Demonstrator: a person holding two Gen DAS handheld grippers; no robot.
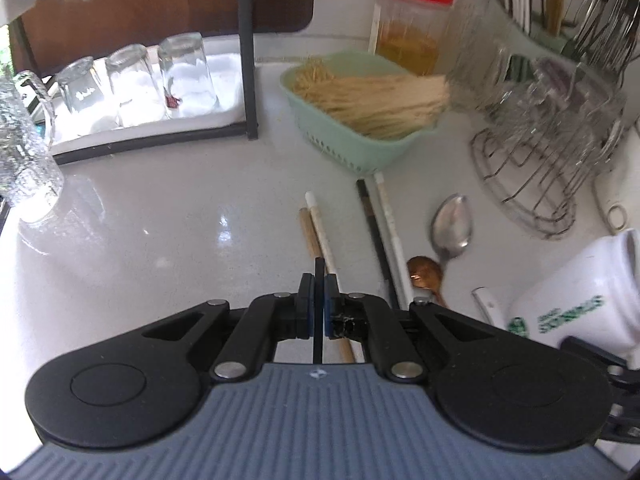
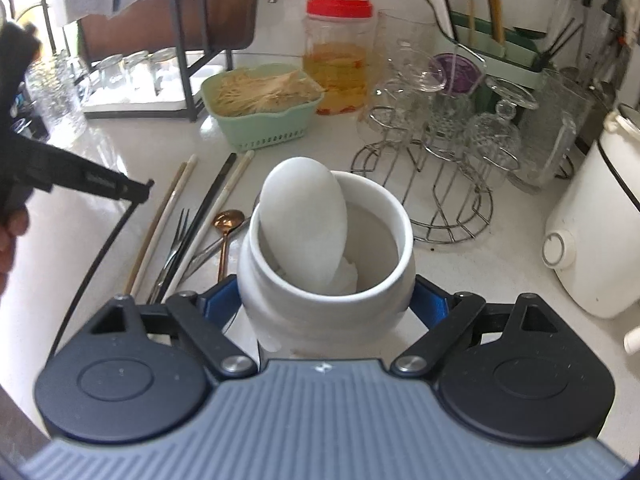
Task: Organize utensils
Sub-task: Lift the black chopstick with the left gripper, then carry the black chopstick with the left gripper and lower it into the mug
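Observation:
My left gripper (image 1: 319, 285) is shut on a thin black chopstick (image 1: 318, 312), held above the white counter; in the right wrist view the chopstick (image 2: 100, 248) hangs down from it. My right gripper (image 2: 326, 292) is shut on a white ceramic mug (image 2: 328, 272) that holds a white rice paddle (image 2: 304, 220); the mug also shows at the right of the left wrist view (image 1: 576, 292). On the counter lie wooden and white chopsticks (image 1: 320, 228), a black chopstick (image 1: 374, 228), a silver spoon (image 1: 451, 226), a copper spoon (image 1: 426, 276) and a fork (image 2: 176, 248).
A green basket (image 1: 360, 148) of sticks stands behind the utensils, with a red-lidded jar (image 1: 412, 24). A wire glass rack (image 2: 440, 184) stands right, upturned glasses on a tray (image 1: 136, 84) left, a cutlery holder (image 1: 568, 20) far right, a white cooker (image 2: 592, 232).

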